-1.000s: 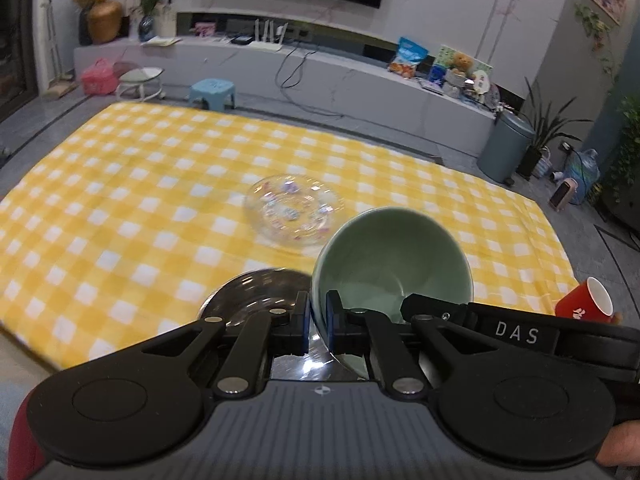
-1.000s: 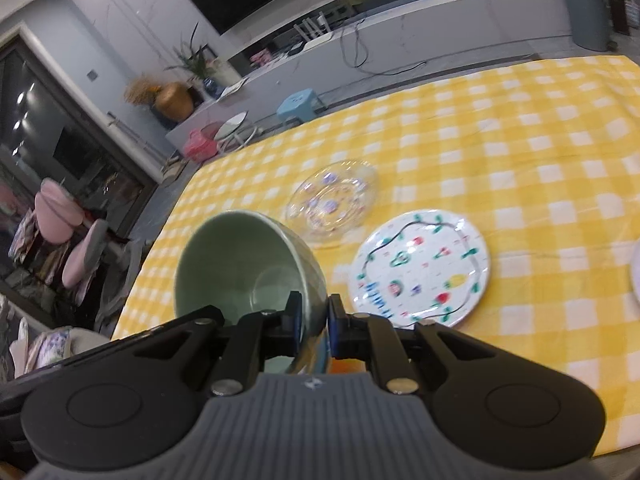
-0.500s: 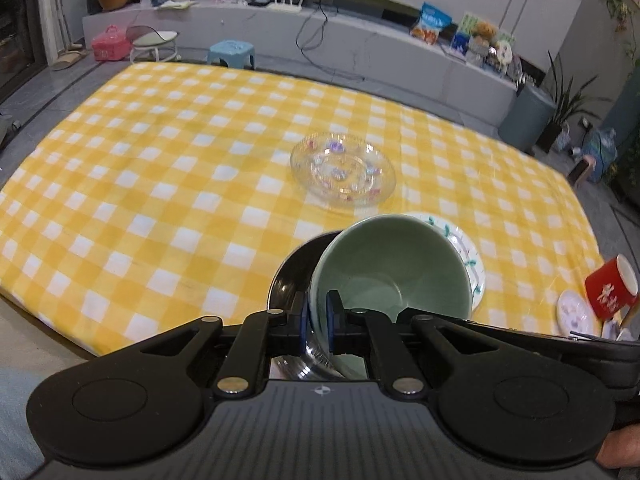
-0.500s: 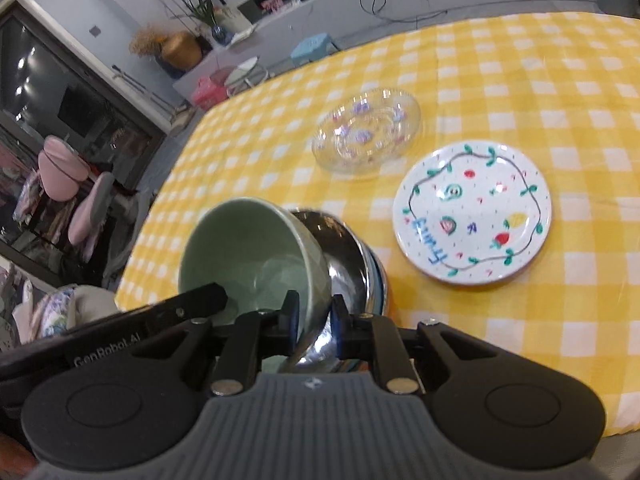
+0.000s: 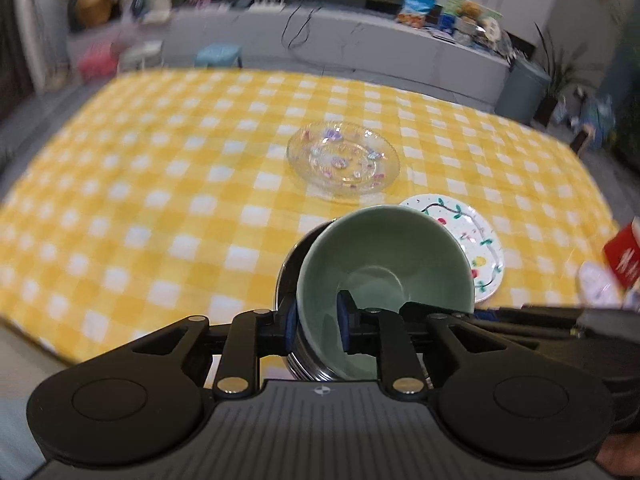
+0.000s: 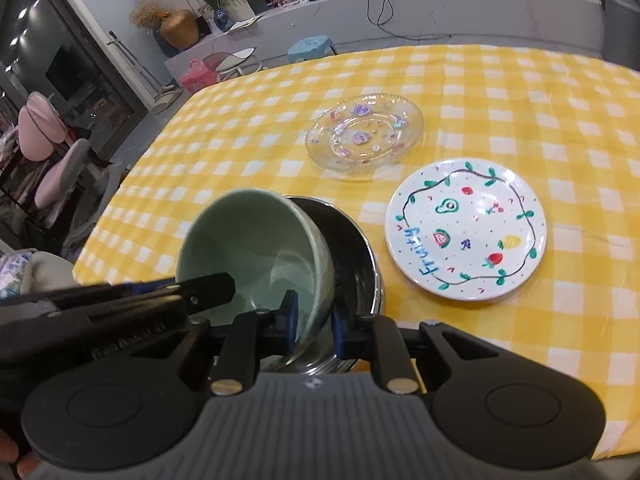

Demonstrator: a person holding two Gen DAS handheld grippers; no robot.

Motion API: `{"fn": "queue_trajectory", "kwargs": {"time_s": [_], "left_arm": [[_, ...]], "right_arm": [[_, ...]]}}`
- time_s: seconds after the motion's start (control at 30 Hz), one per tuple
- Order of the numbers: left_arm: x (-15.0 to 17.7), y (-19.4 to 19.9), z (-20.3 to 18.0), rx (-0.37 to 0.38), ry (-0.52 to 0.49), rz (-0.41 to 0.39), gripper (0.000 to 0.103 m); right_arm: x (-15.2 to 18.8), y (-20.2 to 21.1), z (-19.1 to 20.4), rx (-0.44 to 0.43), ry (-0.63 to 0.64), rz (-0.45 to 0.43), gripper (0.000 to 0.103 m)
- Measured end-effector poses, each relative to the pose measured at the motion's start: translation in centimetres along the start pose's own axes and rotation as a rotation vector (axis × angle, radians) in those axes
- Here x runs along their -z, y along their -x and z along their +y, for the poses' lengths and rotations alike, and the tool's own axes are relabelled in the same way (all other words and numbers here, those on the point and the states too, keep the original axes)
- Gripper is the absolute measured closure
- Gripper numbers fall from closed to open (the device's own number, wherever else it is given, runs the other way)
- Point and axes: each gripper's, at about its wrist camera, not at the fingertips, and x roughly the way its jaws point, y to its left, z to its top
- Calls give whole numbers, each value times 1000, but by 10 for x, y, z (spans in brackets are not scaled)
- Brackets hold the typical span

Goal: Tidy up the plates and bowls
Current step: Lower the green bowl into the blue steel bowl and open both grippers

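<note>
A green bowl (image 5: 384,264) leans tilted inside a steel bowl (image 5: 289,276) near the front edge of the yellow checked table (image 5: 160,184). My left gripper (image 5: 317,324) straddles the green bowl's near rim; its jaws are opening and the pads stand slightly off the wall. In the right wrist view my right gripper (image 6: 313,318) is shut on the other side of the green bowl (image 6: 256,240), which rests in the steel bowl (image 6: 352,248). The left gripper's finger (image 6: 200,288) reaches into the bowl from the left.
A clear glass plate (image 6: 364,136) with coloured dots lies beyond the bowls. A white plate (image 6: 466,228) painted with fruit sits to their right. A red cup (image 5: 624,260) and a small white dish (image 5: 596,284) are at the far right edge.
The green bowl has come down from above into the steel bowl. The left gripper's jaws have spread apart from the rim. The right gripper keeps its hold.
</note>
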Motion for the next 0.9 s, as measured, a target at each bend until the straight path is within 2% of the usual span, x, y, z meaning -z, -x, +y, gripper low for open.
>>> {"fn": "queue_trajectory", "kwargs": {"time_s": [0.03,0.23,0.3,0.33,0.4,0.5,0.63,0.7,0.8,0.9], "left_arm": [[1,3,-4,-23,-27,-18,81],[0,9,-6,-26,-62,-56,80],[0,12,-8,-54,-102,-74,79],[1,15,-12,-72,-140,-98,75],[2,24,-14,-61,-169,-137,72],[-2,26,-7,-33,-126,-144,68],[-5,16,3,-63,-77,-116,60],[-6,9,11,-73,-45,-85,60],[-7,1,22,-60,8,-47,59],[-7,-4,33,-26,80,-31,51]], "right_arm": [[1,-1,1,9,6,-6,90],[0,-5,1,11,-5,-2,91],[1,-7,1,6,-7,5,91],[2,-9,0,-5,-18,15,91],[2,-9,2,13,-8,-7,92],[0,-8,6,17,8,-16,93],[2,-10,10,38,39,-20,93],[3,-10,10,34,24,-25,90],[3,-9,10,11,17,-22,81],[2,-6,9,-5,6,-20,77]]}}
